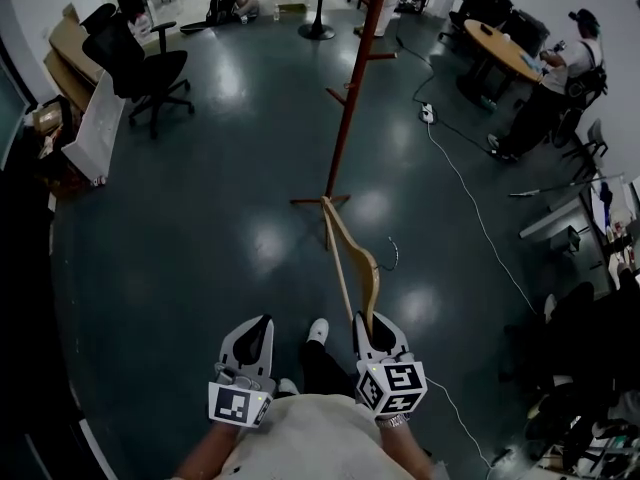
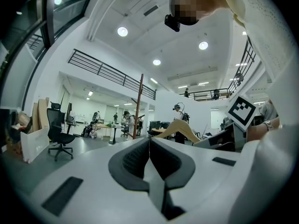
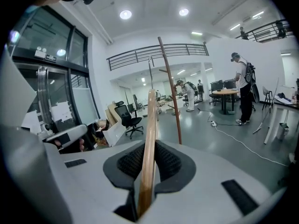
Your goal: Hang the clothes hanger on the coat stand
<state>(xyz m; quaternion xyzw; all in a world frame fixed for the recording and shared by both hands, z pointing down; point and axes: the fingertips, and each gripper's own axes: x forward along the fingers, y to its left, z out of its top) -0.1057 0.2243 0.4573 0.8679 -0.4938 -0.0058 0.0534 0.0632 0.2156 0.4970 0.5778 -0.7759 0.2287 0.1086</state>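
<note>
Hanger [image 3: 149, 139] is being grasped by right tongs [image 1: 370, 318] at lower centre; left tongs [image 2: 149, 143] are pressing together, empty; coat stand [image 1: 352, 98] is standing at upper centre.

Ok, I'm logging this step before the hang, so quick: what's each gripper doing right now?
Left gripper: closed, holding nothing.
Right gripper: closed on the wooden clothes hanger.

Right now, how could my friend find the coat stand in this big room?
Look at the shiny dark floor in the room's middle. Just past the wooden hanger in the right gripper stands the coat stand. It is the only tall, thin, reddish-brown pole with short pegs, unlike the squat black office chair to its left.
</note>
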